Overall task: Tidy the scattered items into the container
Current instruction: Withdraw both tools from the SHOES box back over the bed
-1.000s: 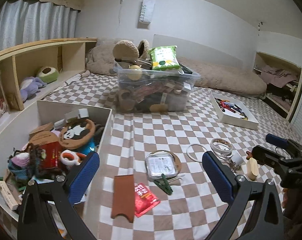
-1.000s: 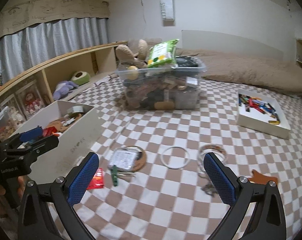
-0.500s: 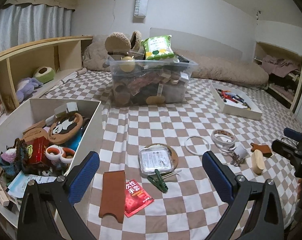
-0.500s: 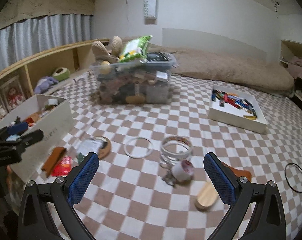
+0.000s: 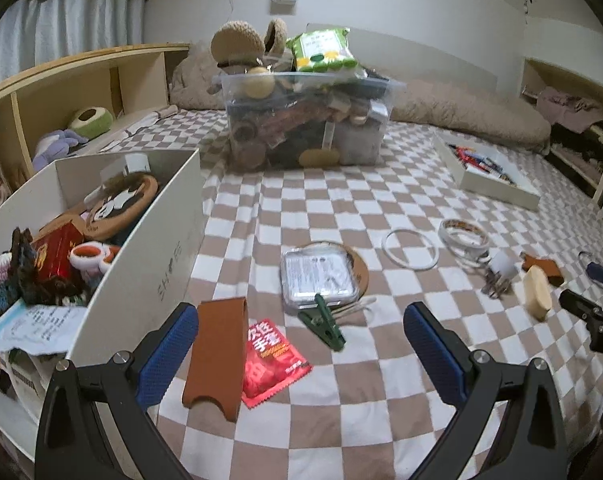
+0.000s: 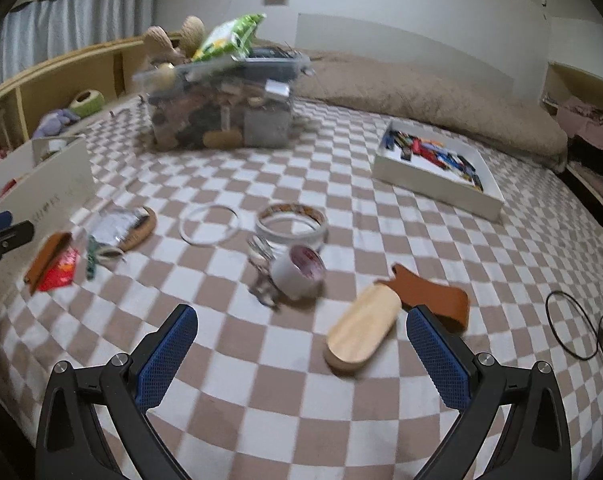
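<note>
My left gripper [image 5: 301, 356] is open and empty above a brown leather sleeve [image 5: 215, 354], a red packet [image 5: 271, 362] and a green clip [image 5: 324, 322]. The white box [image 5: 157, 268], full of items, stands just to the left. My right gripper [image 6: 301, 352] is open and empty above the checkered bed, near a wooden oval block [image 6: 361, 334], a small tape roll [image 6: 299, 272] and a brown leather piece [image 6: 431, 296]. A white ring [image 6: 210, 225], a larger tape roll [image 6: 291, 224] and a clear packet on a round coaster [image 5: 321, 276] lie in between.
A clear plastic bin [image 5: 307, 120] heaped with things stands at the back. A white tray [image 6: 437, 170] of small coloured items lies to the right. A black ring and cable [image 6: 581, 326] lie at the far right. A wooden shelf [image 5: 81, 88] runs along the left.
Both grippers have come lower and closer to the bed. The right one swung right, bringing the wooden block, small tape roll and leather piece into close view. Both stayed open.
</note>
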`<move>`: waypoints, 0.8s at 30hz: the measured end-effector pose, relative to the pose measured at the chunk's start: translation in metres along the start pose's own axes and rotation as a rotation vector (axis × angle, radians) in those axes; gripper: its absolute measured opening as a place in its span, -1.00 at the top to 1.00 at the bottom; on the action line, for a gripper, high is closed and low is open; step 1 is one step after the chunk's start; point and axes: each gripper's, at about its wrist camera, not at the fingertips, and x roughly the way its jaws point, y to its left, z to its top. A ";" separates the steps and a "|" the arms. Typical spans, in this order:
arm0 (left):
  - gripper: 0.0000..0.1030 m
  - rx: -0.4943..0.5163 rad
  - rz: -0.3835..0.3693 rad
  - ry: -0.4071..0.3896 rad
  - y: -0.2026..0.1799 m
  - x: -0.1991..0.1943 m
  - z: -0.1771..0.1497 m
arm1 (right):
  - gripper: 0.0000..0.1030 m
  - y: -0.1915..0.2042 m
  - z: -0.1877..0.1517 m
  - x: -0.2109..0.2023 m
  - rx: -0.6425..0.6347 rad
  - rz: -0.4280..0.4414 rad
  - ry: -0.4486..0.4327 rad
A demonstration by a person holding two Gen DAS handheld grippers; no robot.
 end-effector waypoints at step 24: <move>-1.00 0.017 0.056 0.155 0.007 0.048 -0.028 | -1.00 -0.036 -0.021 0.074 0.205 -0.105 0.129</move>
